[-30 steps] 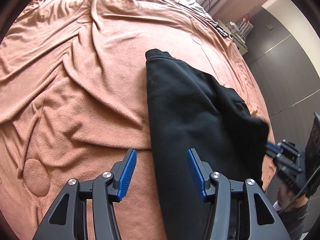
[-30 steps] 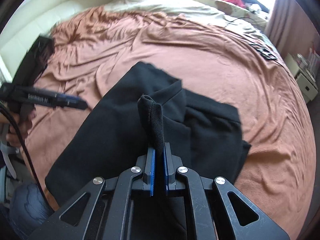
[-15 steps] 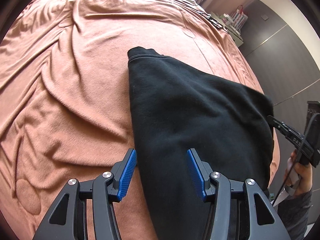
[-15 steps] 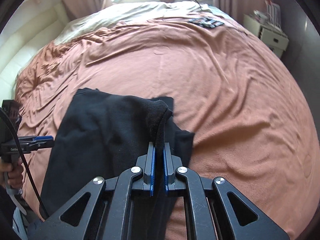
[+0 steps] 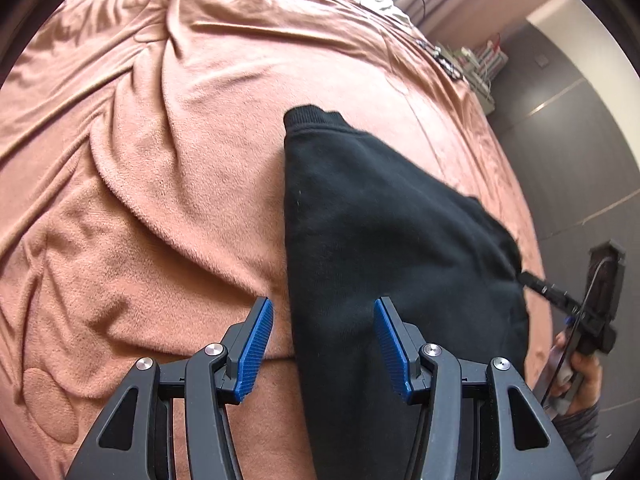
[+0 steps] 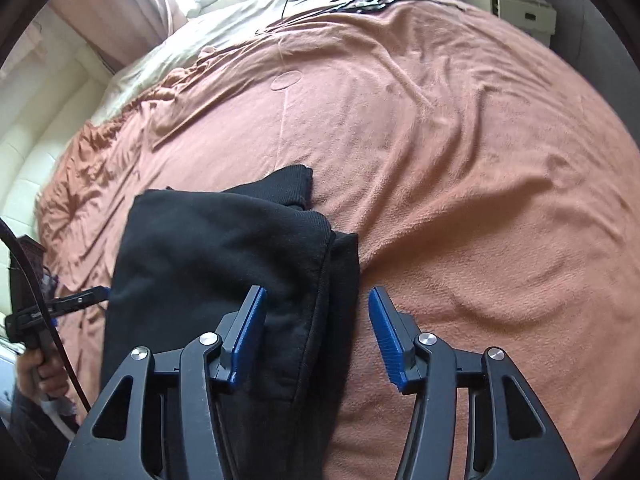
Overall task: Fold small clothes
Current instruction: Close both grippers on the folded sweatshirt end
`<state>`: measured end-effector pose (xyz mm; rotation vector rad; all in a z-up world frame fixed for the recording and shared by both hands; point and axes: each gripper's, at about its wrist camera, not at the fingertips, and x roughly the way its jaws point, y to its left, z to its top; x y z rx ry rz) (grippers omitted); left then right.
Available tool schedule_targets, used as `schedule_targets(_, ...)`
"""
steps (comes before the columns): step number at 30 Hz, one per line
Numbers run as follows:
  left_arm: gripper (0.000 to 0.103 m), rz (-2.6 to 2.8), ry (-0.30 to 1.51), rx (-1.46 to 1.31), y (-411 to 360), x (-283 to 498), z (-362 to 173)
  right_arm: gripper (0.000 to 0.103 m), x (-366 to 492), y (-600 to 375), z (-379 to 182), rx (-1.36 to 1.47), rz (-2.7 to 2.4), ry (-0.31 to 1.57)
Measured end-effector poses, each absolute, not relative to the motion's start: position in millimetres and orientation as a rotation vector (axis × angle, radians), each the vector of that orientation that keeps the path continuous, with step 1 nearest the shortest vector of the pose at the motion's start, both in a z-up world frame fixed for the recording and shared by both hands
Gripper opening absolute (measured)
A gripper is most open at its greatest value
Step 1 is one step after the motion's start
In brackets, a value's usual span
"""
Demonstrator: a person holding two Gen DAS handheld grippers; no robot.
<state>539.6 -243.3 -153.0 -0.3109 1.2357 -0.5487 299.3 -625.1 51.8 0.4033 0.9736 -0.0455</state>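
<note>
Now both sets of jaws stand wide, gripping nothing: left gripper (image 5: pixel 324 344), right gripper (image 6: pixel 318 336). Between and beyond them, the folded black garment (image 5: pixel 384 240) lies on the bed's rumpled salmon blanket (image 6: pixel 460 140).

Right claw (image 6: pixel 316 332): fingers spread wide, nothing between the blue pads, hovering over the garment's right edge.
Garment (image 6: pixel 224 256): black, folded over in layers on the bed; a ribbed cuff (image 6: pixel 294 186) pokes out at its far end.
Blanket (image 6: pixel 460 152): rust-orange, wrinkled, covering the bed under the garment.
Left claw (image 6: pixel 94 293): at the left edge, tip close to the garment's left side, gripped by a hand (image 6: pixel 40 368); spread unclear.
Cable (image 6: pixel 36 304): black, running past that hand.
Cabinet (image 6: pixel 516 4): pale, beyond the bed at upper right.
</note>
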Motion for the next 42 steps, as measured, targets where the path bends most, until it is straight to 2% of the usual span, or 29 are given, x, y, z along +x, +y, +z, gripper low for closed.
schedule_targets(11, 0.054, -0.572, 1.279, -0.448, -237.0, 560.2, -174.3, 0.051, 313.8, -685.0, -1.8, 0.749, 0.127, 0.978)
schedule_targets(18, 0.042, -0.593, 1.288, -0.487, -243.9, 578.6, -182.1, 0.051, 333.8, -697.1, -16.3, 0.782, 0.246, 0.947)
schedule_targets(22, 0.041, -0.586, 1.280, -0.486, -246.2, 587.0, -182.6, 0.050, 345.3, -698.9, -25.7, 0.762, 0.285, 0.941)
schedule_targets(26, 0.041, -0.583, 1.271, -0.496, -248.3, 599.1, -184.8, 0.039, 351.7, -696.3, -30.6, 0.742, 0.284, 0.926)
schedule_targets(29, 0.034, -0.560, 1.264, -0.536, -246.1, 609.7, -188.7, 0.033, 351.5, -694.1, -30.8, 0.719, 0.281, 0.919)
schedule_targets(32, 0.026, -0.538, 1.261, -0.570, -243.3, 620.2, -191.4, 0.032, 346.4, -690.2, -28.8, 0.707, 0.278, 0.916)
schedule_targets(42, 0.028, -0.568, 1.298, -0.515, -244.3, 619.9, -185.4, 0.032, 345.0, -688.4, -26.9, 0.735, 0.284, 0.928)
